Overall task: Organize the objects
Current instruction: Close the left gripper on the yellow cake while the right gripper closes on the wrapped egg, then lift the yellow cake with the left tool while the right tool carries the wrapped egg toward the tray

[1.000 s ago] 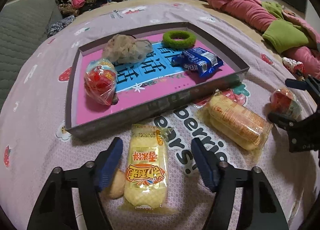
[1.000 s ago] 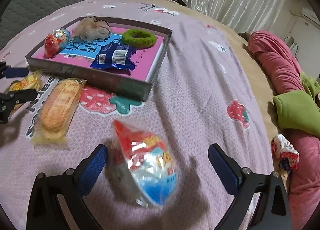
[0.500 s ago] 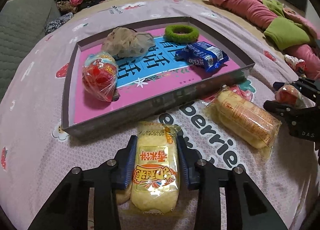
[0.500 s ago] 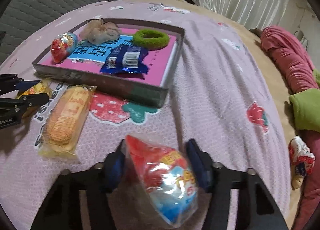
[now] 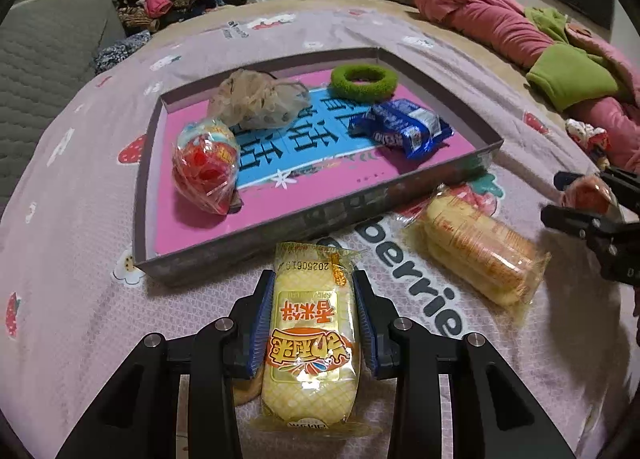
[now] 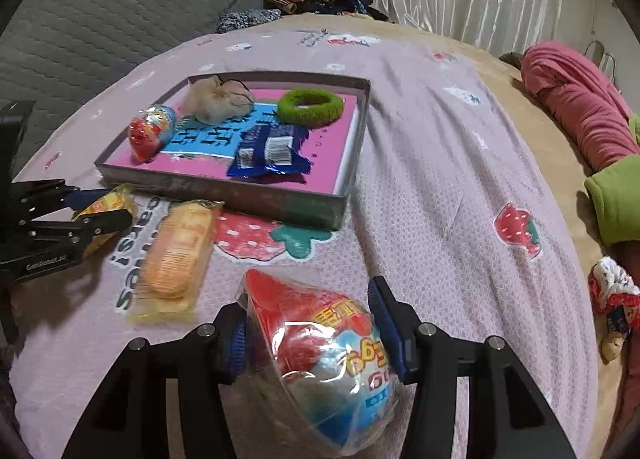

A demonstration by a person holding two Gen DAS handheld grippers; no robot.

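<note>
A: What does the left gripper (image 5: 313, 315) hold?

B: Its blue pads are pressed on both long sides of a yellow snack pack (image 5: 310, 343), which lies on the pink bedspread (image 5: 80, 259) just short of the tray's near wall. The pack points toward twelve o'clock in the left wrist view.

A: And the right gripper (image 6: 316, 335)?

B: Its jaws are clamped on a red-and-blue wrapped cup (image 6: 320, 355), pads against both sides of the crinkled wrapper.

A: Where is the tray (image 5: 256, 235)?

B: At twelve o'clock from the left gripper. Inside lie a second wrapped cup (image 5: 206, 163) at its nine o'clock side, a beige mesh pouch (image 5: 260, 99) toward eleven, a green ring (image 5: 364, 81) at one, and a blue packet (image 5: 402, 133) at three.

A: Anything loose?

B: An orange biscuit pack (image 5: 480, 255) lies on the bedspread at two o'clock from the left gripper, between both grippers.
</note>
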